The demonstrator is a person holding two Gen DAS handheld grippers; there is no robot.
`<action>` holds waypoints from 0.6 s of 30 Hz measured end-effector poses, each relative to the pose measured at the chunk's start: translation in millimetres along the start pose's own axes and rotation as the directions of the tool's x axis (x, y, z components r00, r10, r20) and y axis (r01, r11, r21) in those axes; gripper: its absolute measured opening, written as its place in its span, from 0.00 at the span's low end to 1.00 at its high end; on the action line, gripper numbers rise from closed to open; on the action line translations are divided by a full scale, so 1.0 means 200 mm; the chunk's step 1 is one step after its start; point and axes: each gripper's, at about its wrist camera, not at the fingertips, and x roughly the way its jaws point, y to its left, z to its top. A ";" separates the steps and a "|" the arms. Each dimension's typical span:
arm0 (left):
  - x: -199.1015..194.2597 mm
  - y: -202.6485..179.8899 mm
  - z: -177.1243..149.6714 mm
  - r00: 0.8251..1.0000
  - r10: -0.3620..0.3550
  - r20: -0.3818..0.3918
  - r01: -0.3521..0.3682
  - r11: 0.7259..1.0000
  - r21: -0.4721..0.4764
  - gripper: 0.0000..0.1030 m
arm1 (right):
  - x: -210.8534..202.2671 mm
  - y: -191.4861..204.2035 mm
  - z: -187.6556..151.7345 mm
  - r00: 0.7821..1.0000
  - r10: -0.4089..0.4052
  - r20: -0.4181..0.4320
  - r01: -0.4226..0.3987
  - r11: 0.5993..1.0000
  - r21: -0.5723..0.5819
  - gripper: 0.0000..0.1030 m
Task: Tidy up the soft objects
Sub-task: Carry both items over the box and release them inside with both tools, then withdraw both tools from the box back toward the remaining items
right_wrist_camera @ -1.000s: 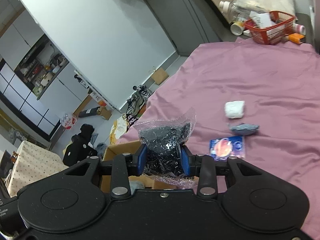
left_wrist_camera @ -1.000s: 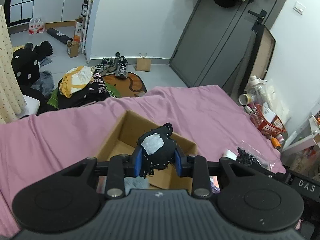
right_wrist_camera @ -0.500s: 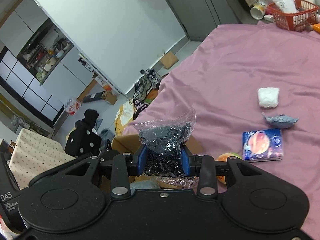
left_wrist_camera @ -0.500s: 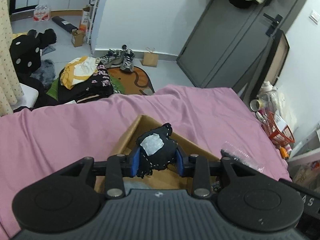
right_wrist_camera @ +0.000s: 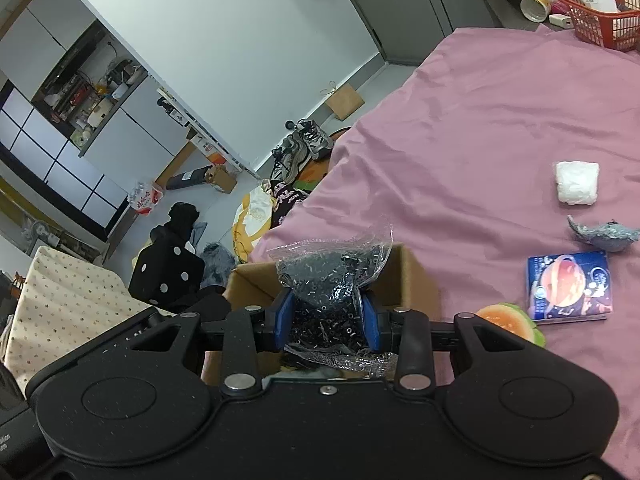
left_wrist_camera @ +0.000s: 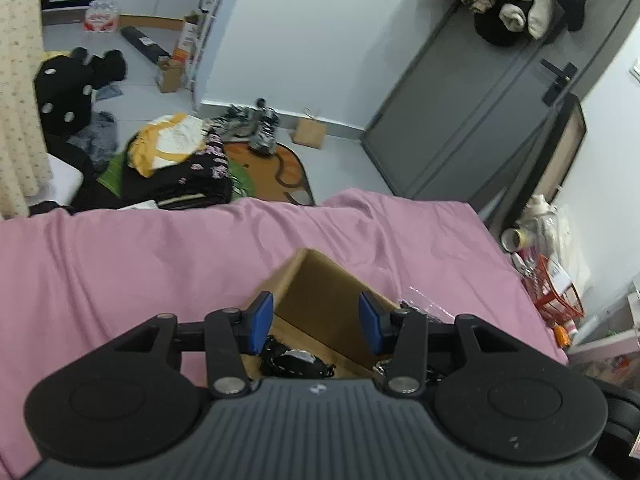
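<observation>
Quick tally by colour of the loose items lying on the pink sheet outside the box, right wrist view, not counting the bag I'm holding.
White: 1, the wrapped bundle
Grey: 1, the crumpled piece
Blue: 1, the printed packet
Orange and green: 1, the melon-slice item, partly hidden behind the right gripper
Total: 4

The left tool (left_wrist_camera: pixel 316 322) has its blue-padded fingers (left_wrist_camera: pixel 261 320) spread wide apart with nothing between them. The right tool (right_wrist_camera: pixel 325 316) has its fingers (right_wrist_camera: pixel 285 316) pressed in from both sides, clamped on a clear bag of small dark pieces (right_wrist_camera: pixel 328 280).
</observation>
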 end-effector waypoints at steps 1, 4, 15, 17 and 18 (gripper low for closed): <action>-0.01 0.00 0.00 1.000 0.008 0.010 -0.008 1.000 -0.002 0.45 | 0.00 0.01 0.00 1.000 0.003 0.000 -0.003 1.000 -0.002 0.35; -0.03 0.04 0.02 1.000 0.021 0.019 -0.020 0.999 -0.029 0.49 | 0.00 0.03 0.00 1.000 0.018 -0.004 -0.018 1.000 0.004 0.35; -0.11 0.04 0.03 0.995 0.092 0.041 -0.091 0.995 -0.028 0.69 | -0.11 0.05 0.02 0.999 -0.042 -0.002 0.042 0.999 -0.019 0.78; -0.12 0.03 0.03 0.994 0.099 0.041 -0.098 0.995 -0.016 0.74 | -0.16 0.02 0.02 0.999 -0.054 0.003 0.054 0.998 -0.014 0.82; -0.13 0.03 0.03 0.994 0.101 0.042 -0.101 0.995 -0.011 0.74 | -0.18 0.01 0.02 0.998 -0.058 0.007 0.058 0.998 -0.015 0.83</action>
